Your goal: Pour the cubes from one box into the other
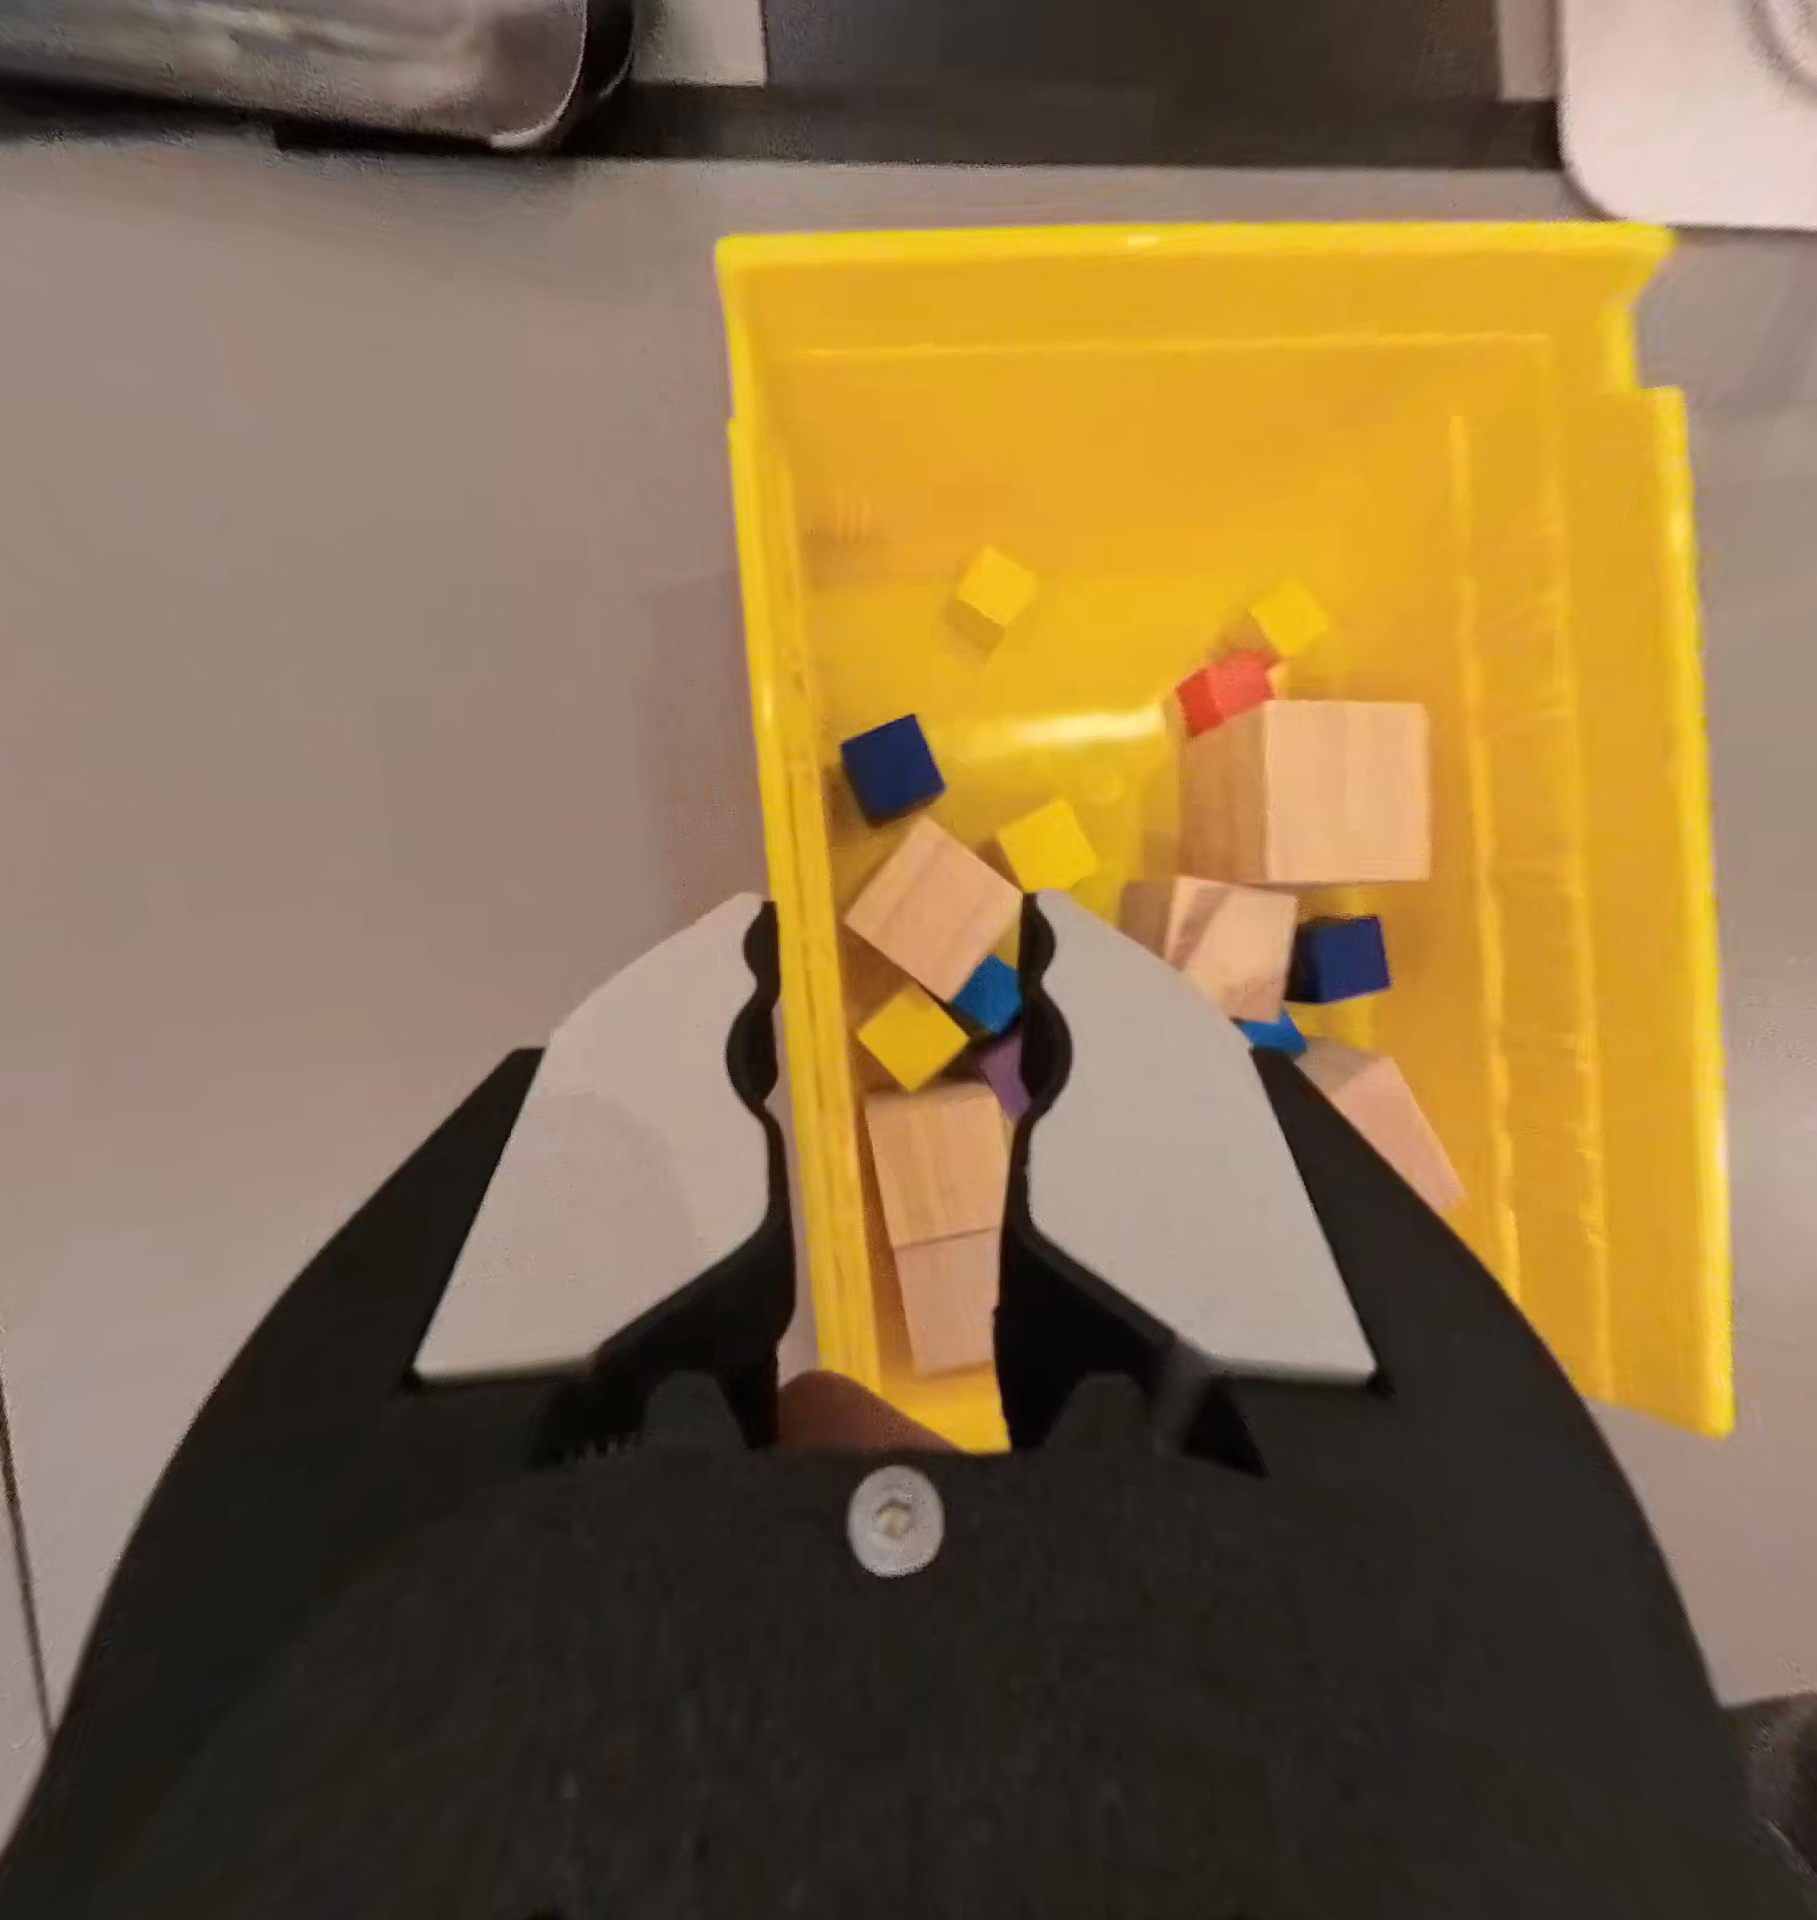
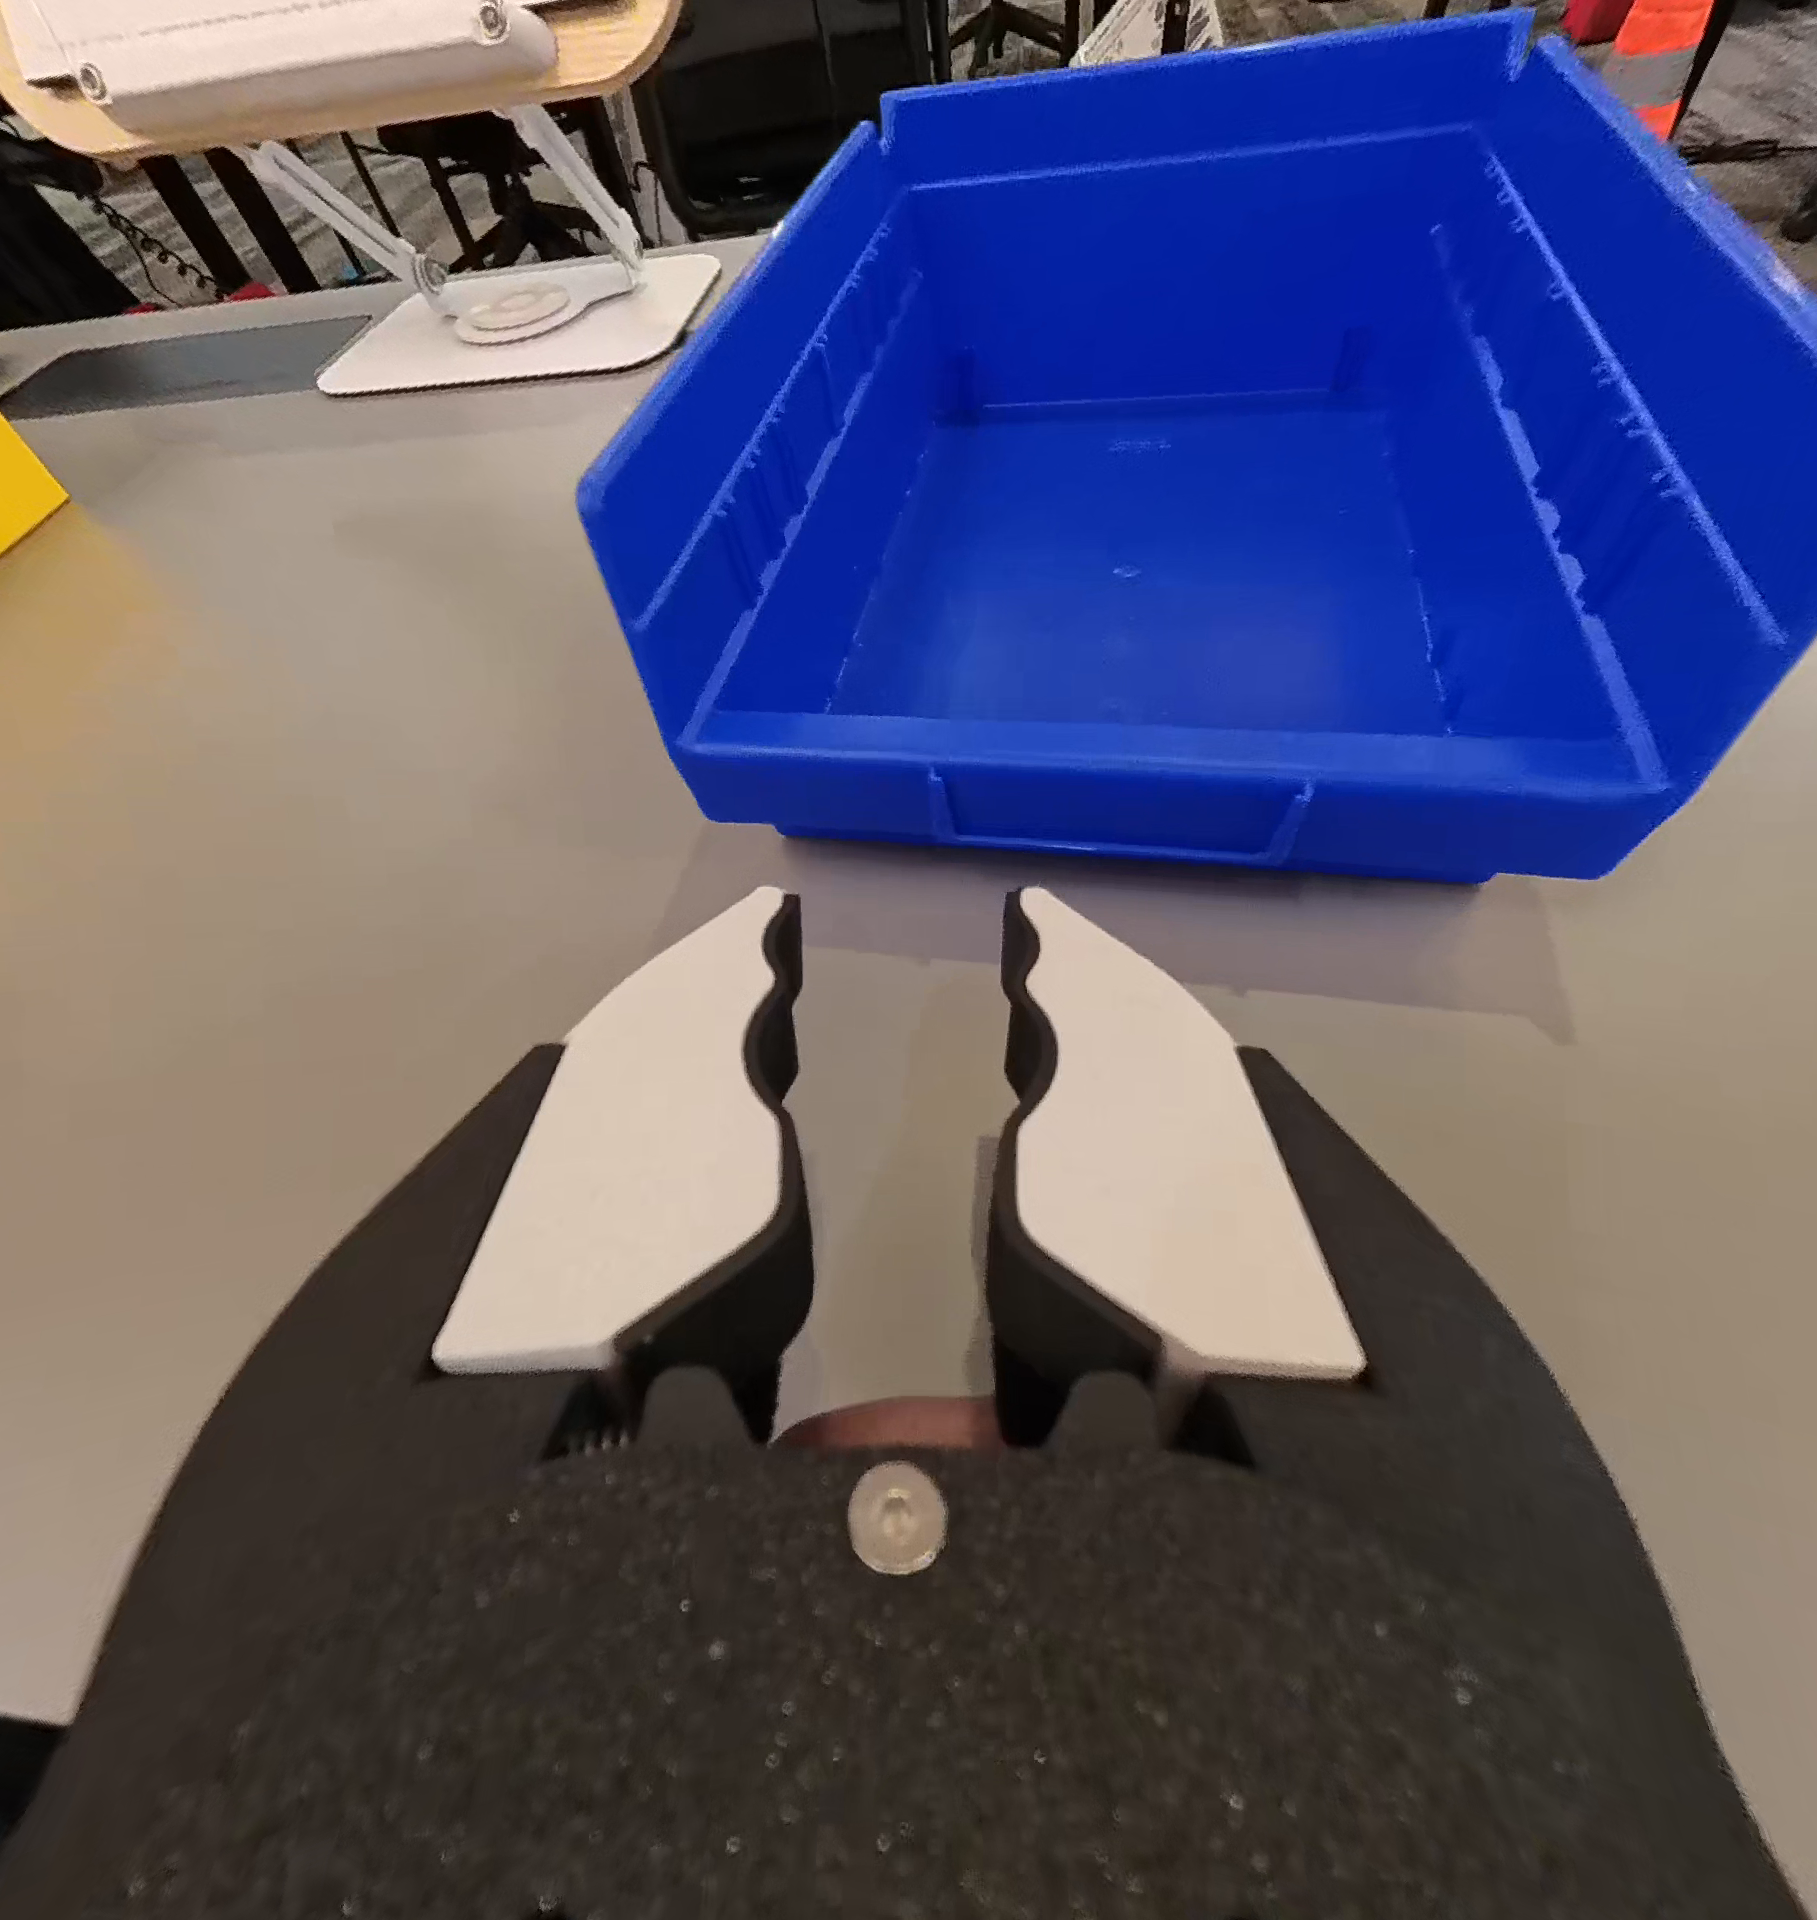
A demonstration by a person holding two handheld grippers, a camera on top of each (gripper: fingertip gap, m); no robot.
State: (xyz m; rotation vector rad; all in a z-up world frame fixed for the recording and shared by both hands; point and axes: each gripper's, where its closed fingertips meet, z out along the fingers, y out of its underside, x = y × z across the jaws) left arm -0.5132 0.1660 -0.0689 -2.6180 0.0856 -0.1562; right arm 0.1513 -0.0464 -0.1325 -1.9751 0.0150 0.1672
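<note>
- Left wrist view: the left gripper point(image 1: 899, 914) straddles the left side wall of the yellow box point(image 1: 1174, 312), one finger outside the wall and one inside among the cubes point(image 1: 1309, 790). The jaws look closed on that wall, though the contact itself is hidden behind the finger pads, so how firm the grip is remains a judgement.
- The cubes, plain wood and small painted ones, lie heaped in the box's near end, close to the gripper.
- To do this step well, I would keep the clamp tight and low on the wall before lifting: the load sits to one side of the grip, so the box is likely to twist. Tilt slowly, so the heavy wooden cubes do not rush out.
- Hard to make out: this view is blurred, the inner finger covers several cubes, and I cannot tell whether the box rests on the grey table point(image 1: 312, 623).
- Right wrist view: the right gripper point(image 2: 902, 904) hovers over the table just before the blue box point(image 2: 1122, 748), jaws apart and holding nothing.
- The blue box stands upright and empty. The free gripper could steady its front rim.
- Only a yellow corner shows, far left of the blue box; the gap between the boxes cannot be judged.
</note>
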